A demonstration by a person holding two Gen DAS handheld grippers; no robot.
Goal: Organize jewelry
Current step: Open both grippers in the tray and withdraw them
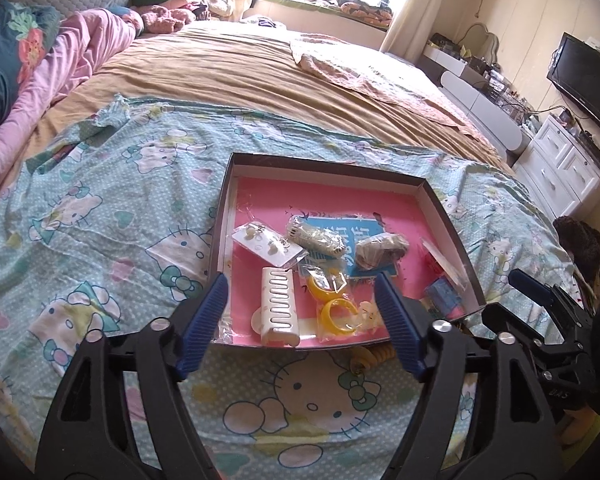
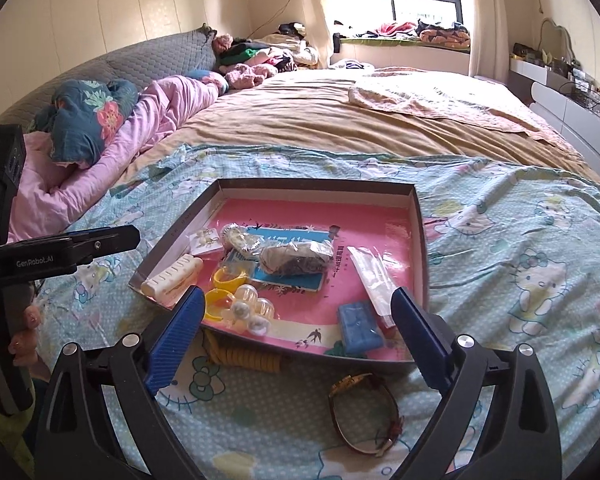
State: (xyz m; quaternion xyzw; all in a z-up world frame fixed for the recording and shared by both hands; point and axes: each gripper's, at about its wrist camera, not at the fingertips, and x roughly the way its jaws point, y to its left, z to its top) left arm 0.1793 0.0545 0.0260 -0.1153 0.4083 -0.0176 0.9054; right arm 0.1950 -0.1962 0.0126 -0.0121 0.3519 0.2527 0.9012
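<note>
A shallow box (image 1: 328,167) with a pink floor lies on the Hello Kitty sheet; it also shows in the right wrist view (image 2: 419,240). It holds a white hair clip (image 1: 279,306), yellow hoop earrings (image 1: 337,312), bagged jewelry (image 1: 318,237) and a blue case (image 2: 359,330). A yellow coil tie (image 2: 246,357) lies against the box's near wall. A gold watch (image 2: 364,412) lies on the sheet in front. My left gripper (image 1: 302,304) is open over the box's near edge. My right gripper (image 2: 298,320) is open above the watch and the near edge.
The bed stretches back with a tan sheet (image 2: 340,120), pink bedding (image 2: 160,116) and pillows at the left. White drawers (image 1: 560,168) and a TV (image 1: 588,80) stand to the right. The left gripper's body (image 2: 60,256) is at the left edge of the right wrist view.
</note>
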